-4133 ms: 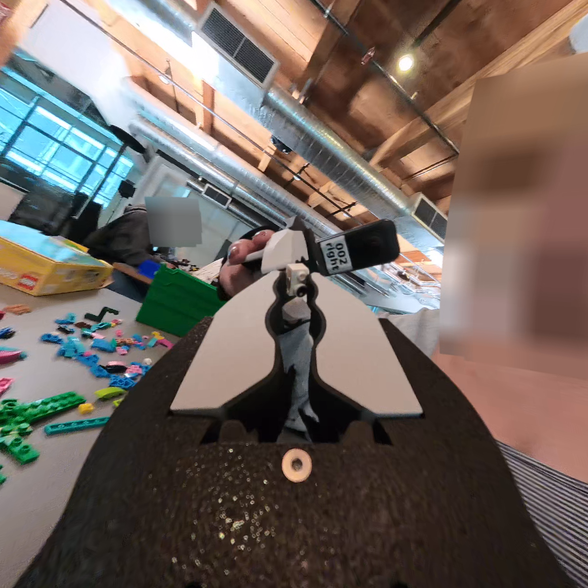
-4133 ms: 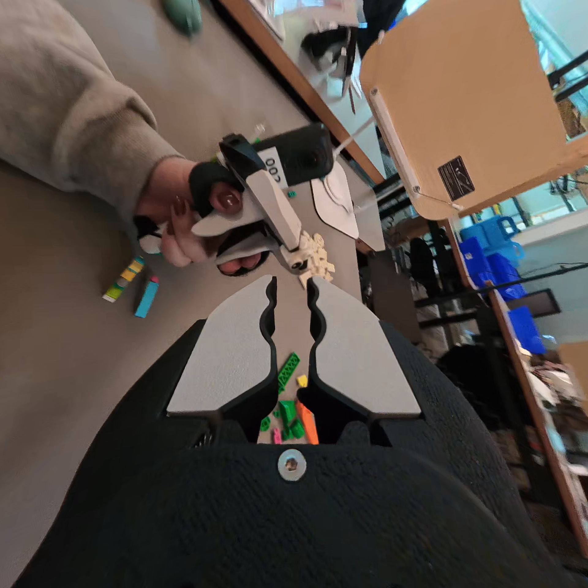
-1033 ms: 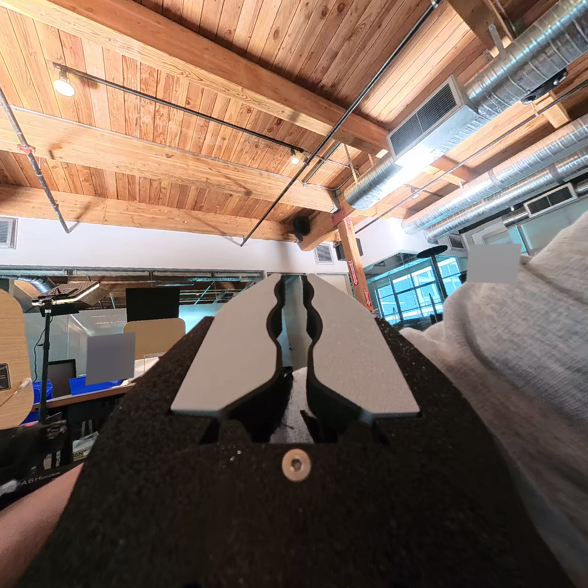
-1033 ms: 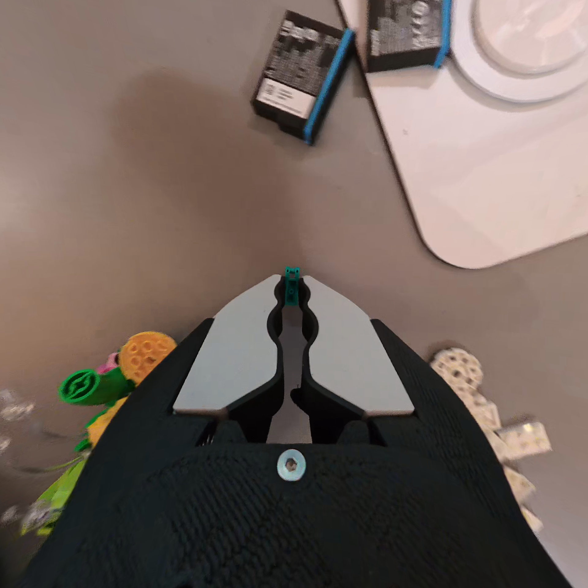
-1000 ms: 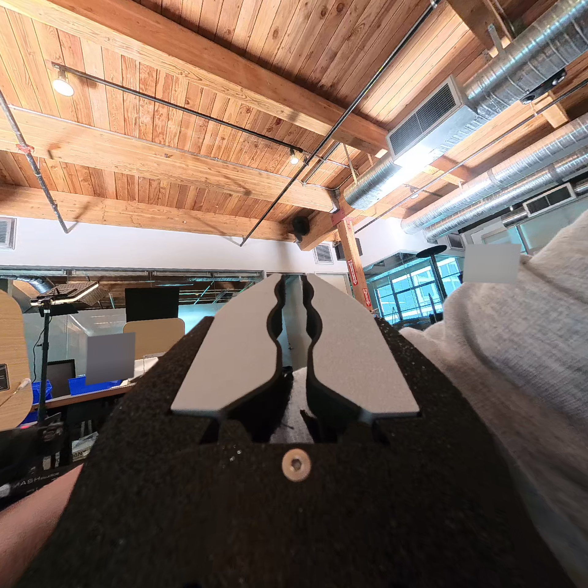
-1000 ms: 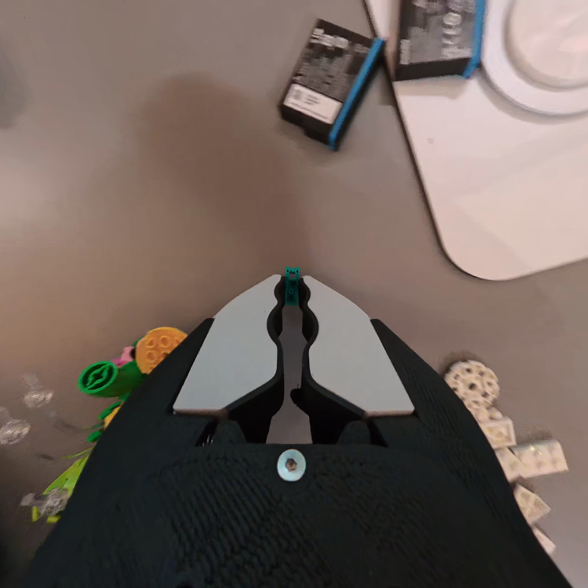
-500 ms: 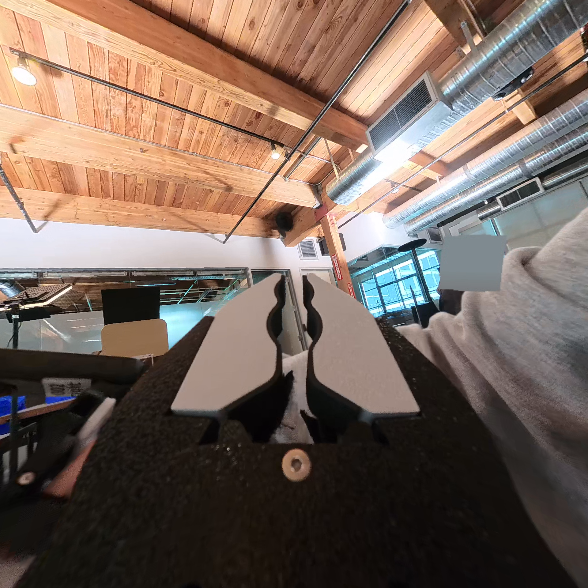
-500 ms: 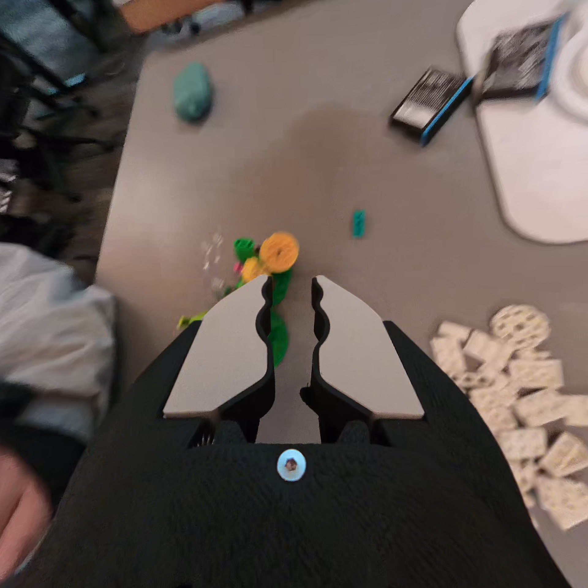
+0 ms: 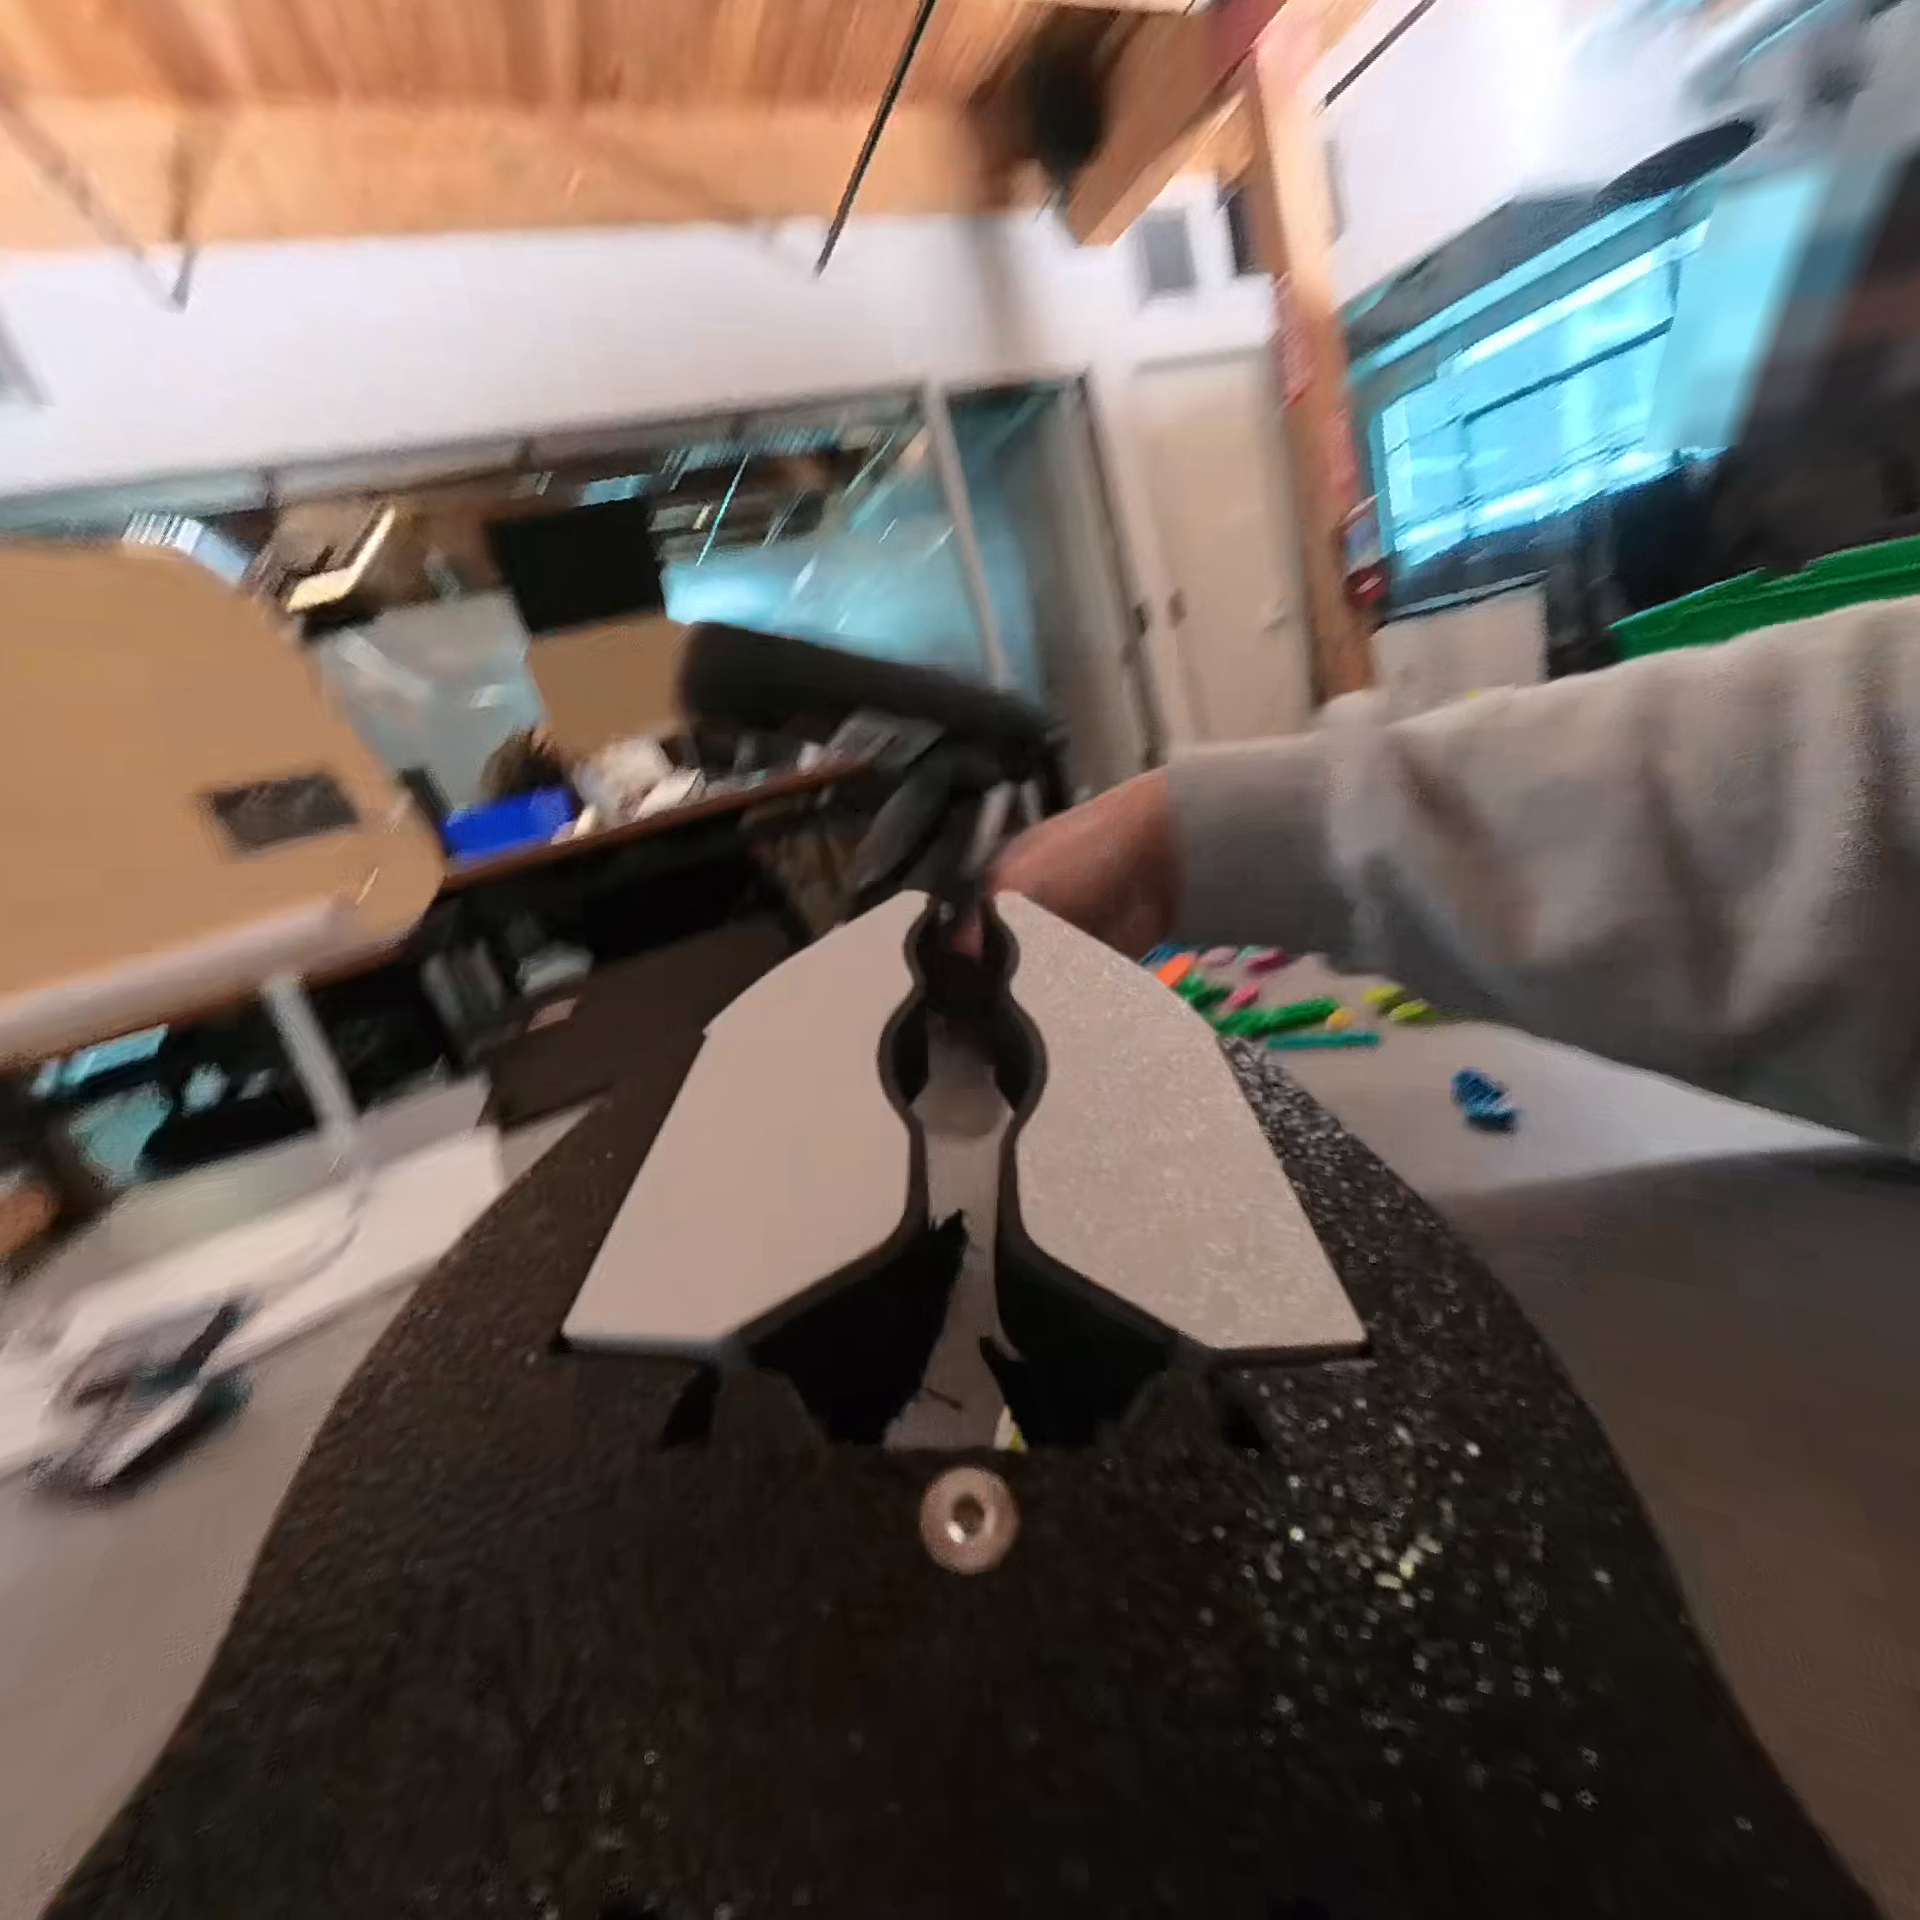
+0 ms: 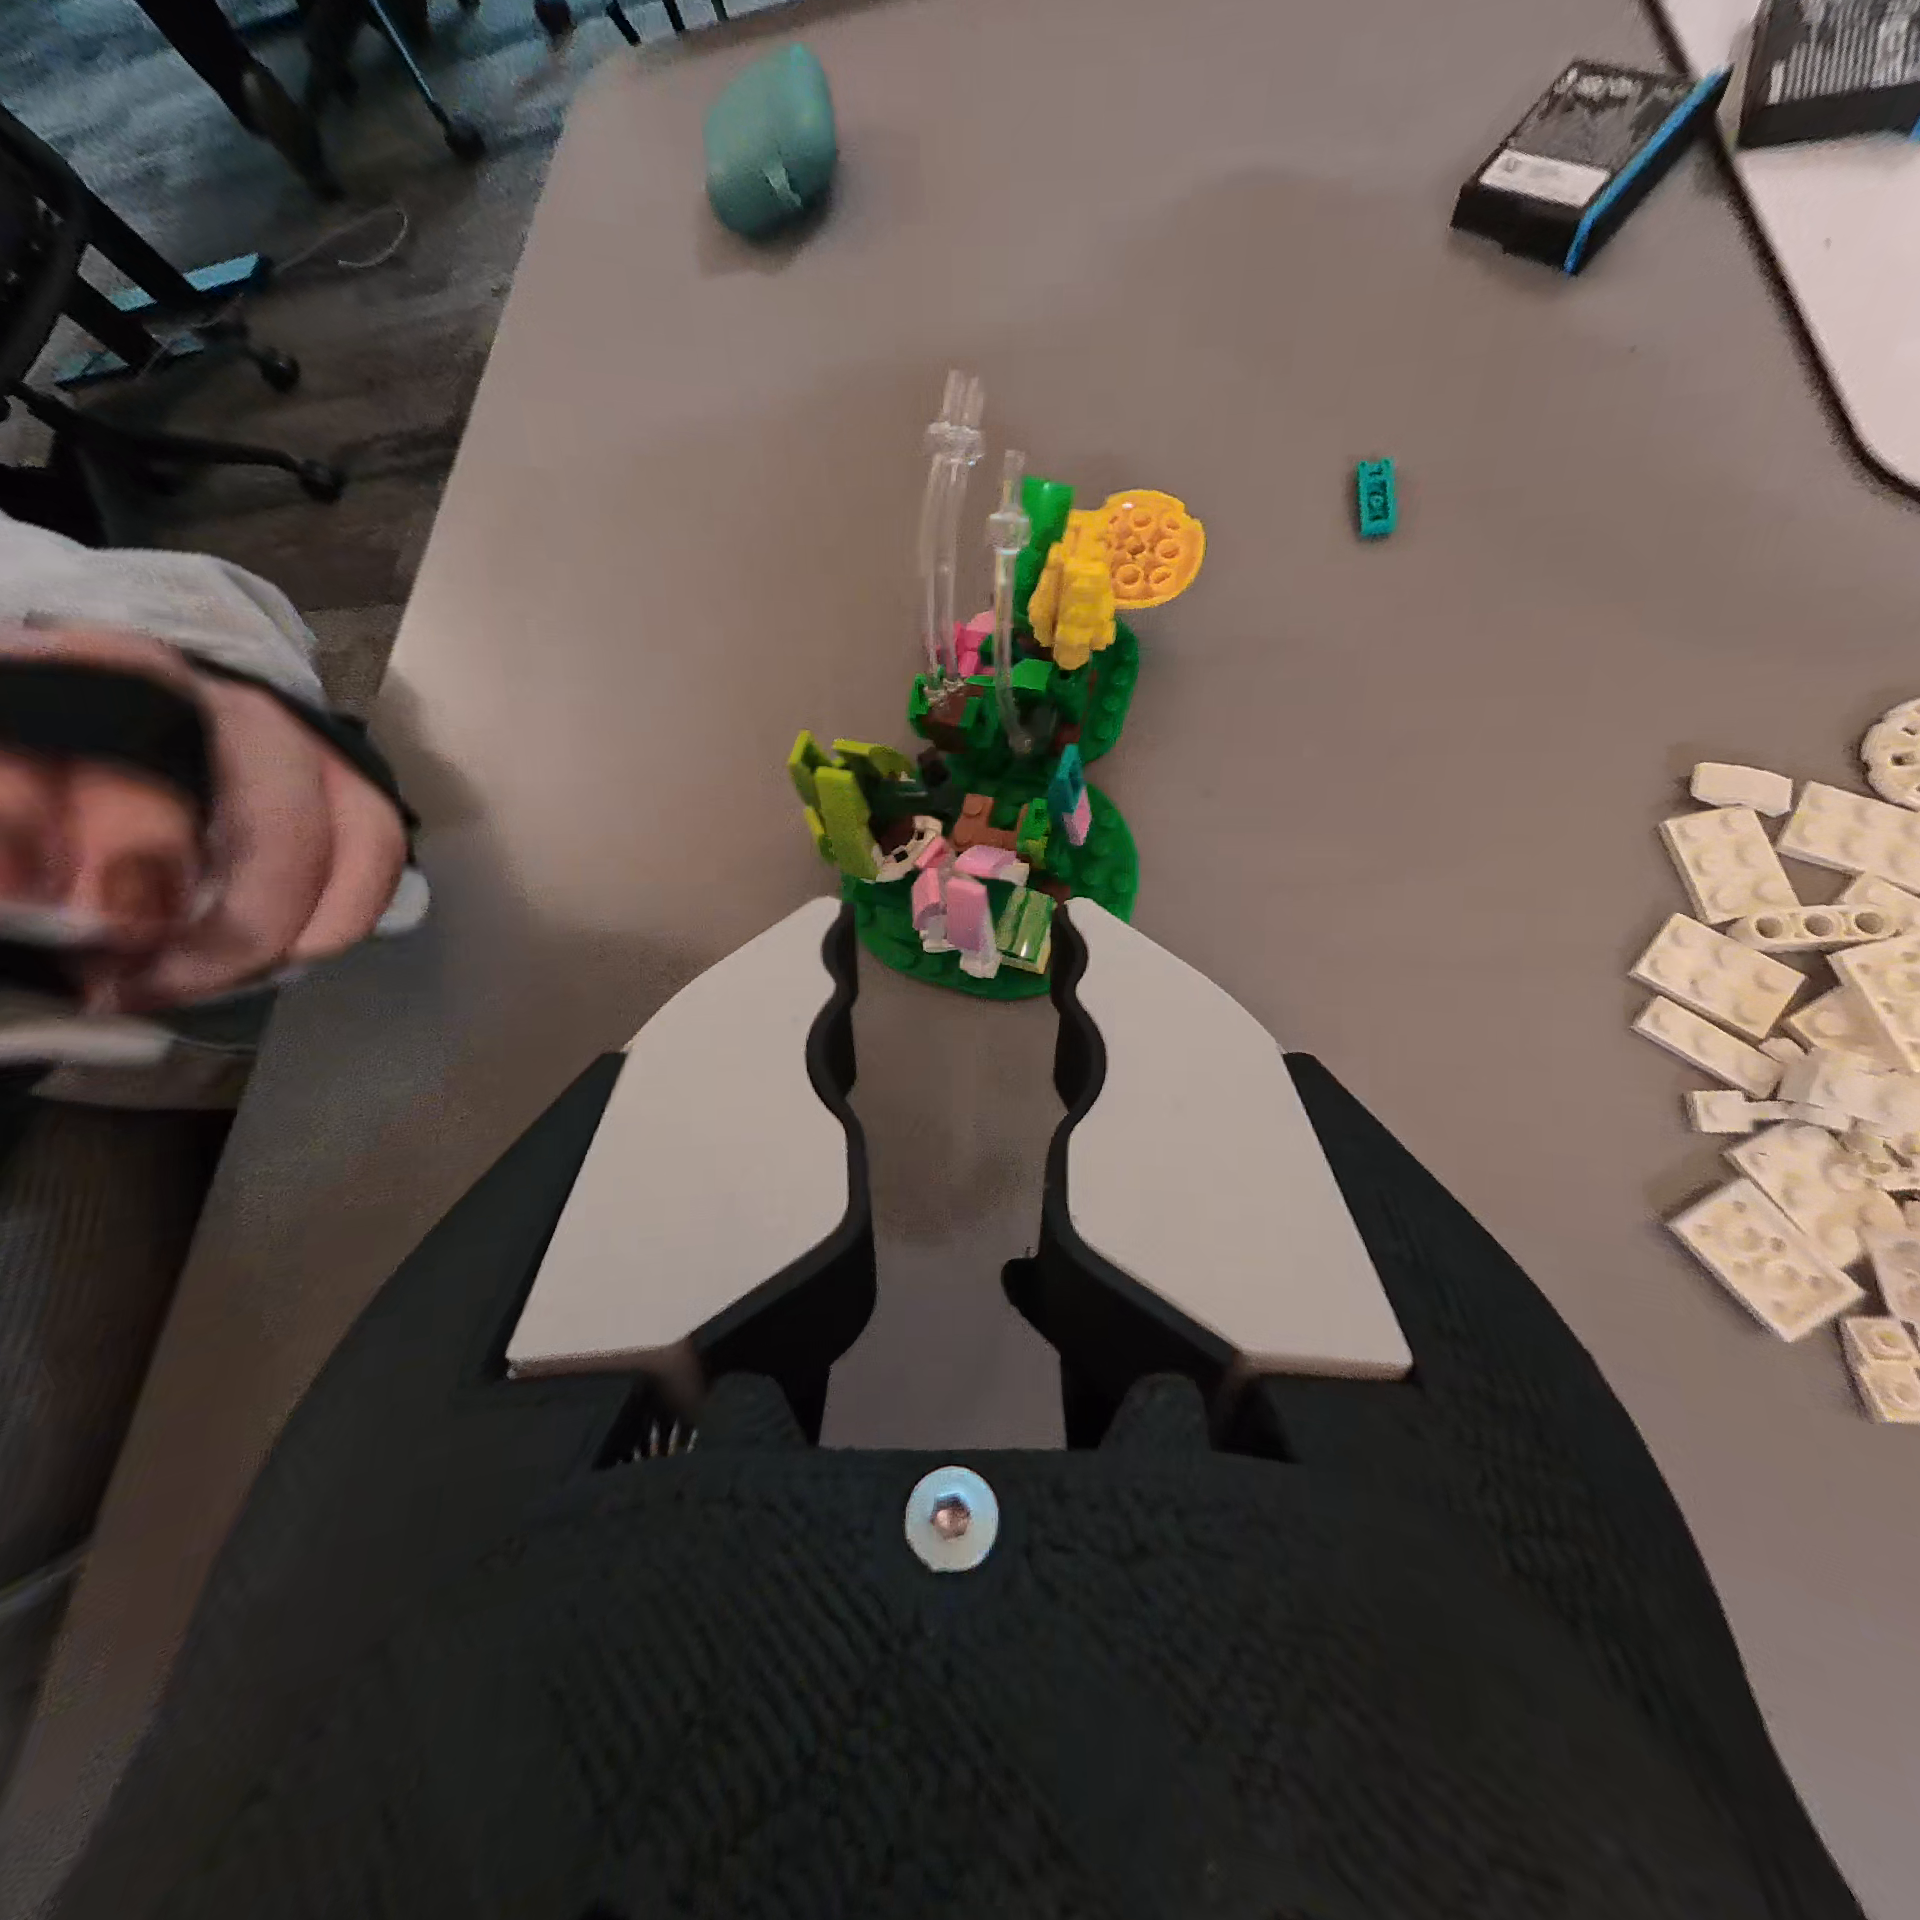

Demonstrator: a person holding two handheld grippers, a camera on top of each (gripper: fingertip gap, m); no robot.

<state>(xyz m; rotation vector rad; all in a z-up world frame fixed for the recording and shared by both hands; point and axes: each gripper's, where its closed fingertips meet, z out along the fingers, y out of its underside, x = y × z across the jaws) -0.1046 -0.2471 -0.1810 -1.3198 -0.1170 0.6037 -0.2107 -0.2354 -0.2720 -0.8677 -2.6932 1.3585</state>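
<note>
While the grey table (image 10: 1351,779) fills the frame, the green-based brick model (image 10: 987,831) stands at its centre, just beyond your right gripper (image 10: 951,935), whose jaws stand apart and empty. Your left gripper (image 9: 961,914) is nearly together on nothing. Mind the model's clear stems (image 10: 940,520); they look easy to knock.

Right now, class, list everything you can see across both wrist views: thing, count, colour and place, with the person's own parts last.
Brick model: one, green base with yellow, pink, clear parts; table centre, just ahead of right gripper.
Small brick: one, teal; right of model.
Cream bricks: a pile; right edge.
Rounded lump: one, teal; far table edge.
Flat boxes: two, black with blue edge; far right.
Loose bricks: many, mixed colours; behind sleeve.
Table: one, grey.
Sleeve: grey.
Left gripper: nearly closed, tips blurred.
Right gripper: open, empty.
</note>
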